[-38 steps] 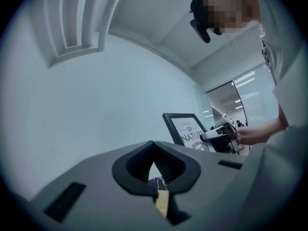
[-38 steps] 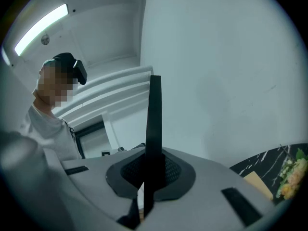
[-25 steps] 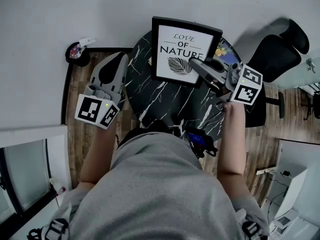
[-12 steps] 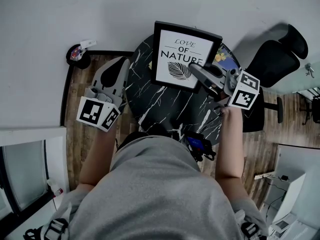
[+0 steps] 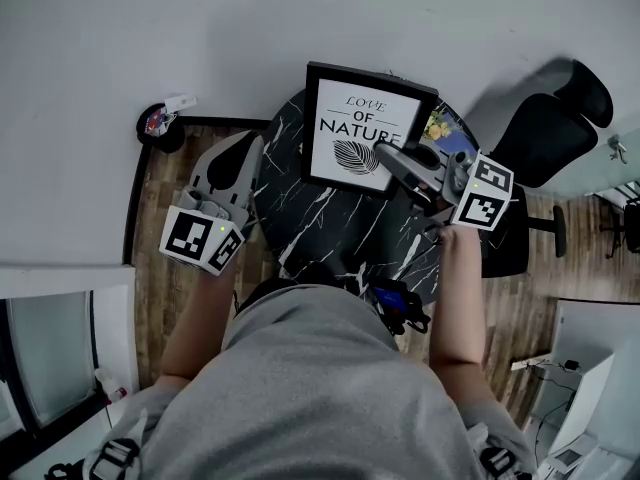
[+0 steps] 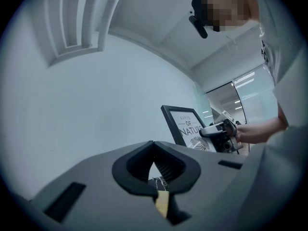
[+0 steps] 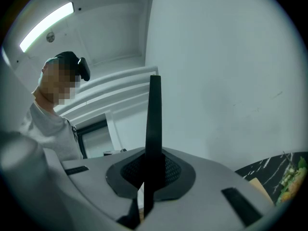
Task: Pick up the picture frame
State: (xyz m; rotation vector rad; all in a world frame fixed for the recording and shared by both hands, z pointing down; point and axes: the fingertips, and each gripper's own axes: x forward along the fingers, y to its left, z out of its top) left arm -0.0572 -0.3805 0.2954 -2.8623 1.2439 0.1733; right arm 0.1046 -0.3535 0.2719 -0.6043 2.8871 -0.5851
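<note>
**A:** Anything moved since the earlier frames?

**B:** Almost nothing. Both grippers and the frame keep their places against each other. Only the head view has shifted a little, so everything sits slightly lower in it.

**A:** Task item?

**B:** Black-rimmed rectangular picture frame (image 5: 360, 123), with a white print reading "LOVE OF NATURE" above a leaf. It stands upright at the far side of the round, black, white-veined marble bench (image 5: 330, 218), near the pale wall (image 5: 300, 18). I cannot tell whether its lower edge touches the bench.

**A:** Right gripper?

**B:** The right gripper (image 5: 388, 156) is at the frame's lower right corner, jaws clamped on the thin black rim. In the right gripper view the rim (image 7: 154, 119) rises edge-on between the jaws.

**A:** Left gripper?

**B:** The left gripper (image 5: 248, 143) is beside the bench's left edge, well apart from the frame. Its jaws are together with nothing between them. From its own view the frame (image 6: 185, 126) shows ahead to the right.

**A:** Surroundings?

**B:** A black office chair (image 5: 545, 118) stands to the right of the bench.
</note>
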